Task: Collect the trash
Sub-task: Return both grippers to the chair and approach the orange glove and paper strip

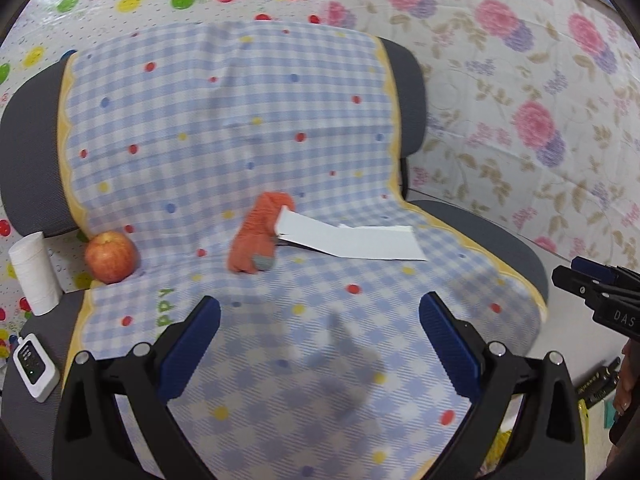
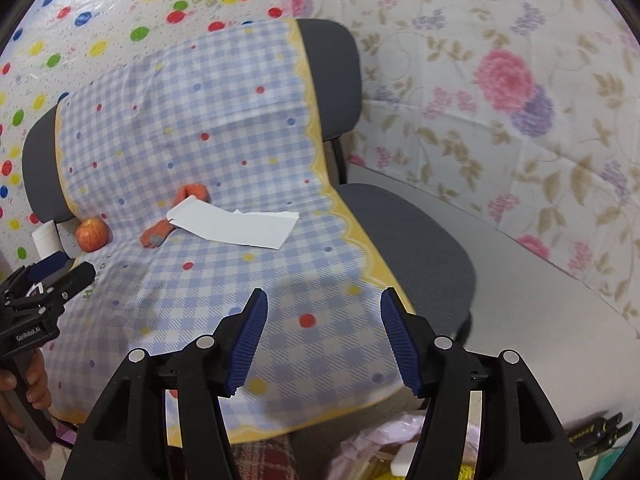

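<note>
A white strip of paper (image 1: 352, 240) lies on the checkered cloth (image 1: 240, 128) covering a chair seat, and it also shows in the right wrist view (image 2: 236, 226). An orange sock (image 1: 260, 240) lies partly under its left end and shows in the right wrist view (image 2: 160, 234). A red apple (image 1: 112, 256) sits at the seat's back left, seen too in the right wrist view (image 2: 93, 233). My left gripper (image 1: 320, 320) is open and empty above the seat front. My right gripper (image 2: 324, 320) is open and empty over the seat's front right.
A white paper roll (image 1: 34, 272) stands left of the apple beside the chair. A small white device (image 1: 36, 366) lies on the chair's left edge. Floral and dotted sheets line the walls. A pink bag (image 2: 384, 440) with items sits on the floor below the chair front.
</note>
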The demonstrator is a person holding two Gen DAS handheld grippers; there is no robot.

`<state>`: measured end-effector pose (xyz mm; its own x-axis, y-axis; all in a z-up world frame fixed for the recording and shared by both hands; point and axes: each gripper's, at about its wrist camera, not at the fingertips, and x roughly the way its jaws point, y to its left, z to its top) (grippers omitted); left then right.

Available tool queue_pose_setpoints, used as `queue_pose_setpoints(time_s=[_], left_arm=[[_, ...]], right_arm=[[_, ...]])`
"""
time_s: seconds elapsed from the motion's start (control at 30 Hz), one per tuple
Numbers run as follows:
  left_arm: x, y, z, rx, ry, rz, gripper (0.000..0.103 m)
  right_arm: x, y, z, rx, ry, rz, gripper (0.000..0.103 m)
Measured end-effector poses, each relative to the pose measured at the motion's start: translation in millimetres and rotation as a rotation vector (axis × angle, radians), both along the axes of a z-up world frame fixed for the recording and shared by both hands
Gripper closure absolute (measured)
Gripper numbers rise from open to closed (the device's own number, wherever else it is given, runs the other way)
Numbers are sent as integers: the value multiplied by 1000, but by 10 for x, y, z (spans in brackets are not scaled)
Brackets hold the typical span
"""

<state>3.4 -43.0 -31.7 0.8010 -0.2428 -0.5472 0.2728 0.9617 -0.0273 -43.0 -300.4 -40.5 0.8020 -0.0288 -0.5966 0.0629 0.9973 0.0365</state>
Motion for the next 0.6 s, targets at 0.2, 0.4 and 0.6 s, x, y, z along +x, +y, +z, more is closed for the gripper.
queue_pose_setpoints(time_s=[0.2,0.4,0.6], left_arm=[[269,275,-51,16,0,87,6],[568,540,-63,42,-6,171,6],[874,749,-61,57,-5,221,6]], right_arm=[[505,377,-62,-42,14,92,43],[1069,804,-159,-81,46,196,47],[1559,1156,-313,-79,106,273,47]])
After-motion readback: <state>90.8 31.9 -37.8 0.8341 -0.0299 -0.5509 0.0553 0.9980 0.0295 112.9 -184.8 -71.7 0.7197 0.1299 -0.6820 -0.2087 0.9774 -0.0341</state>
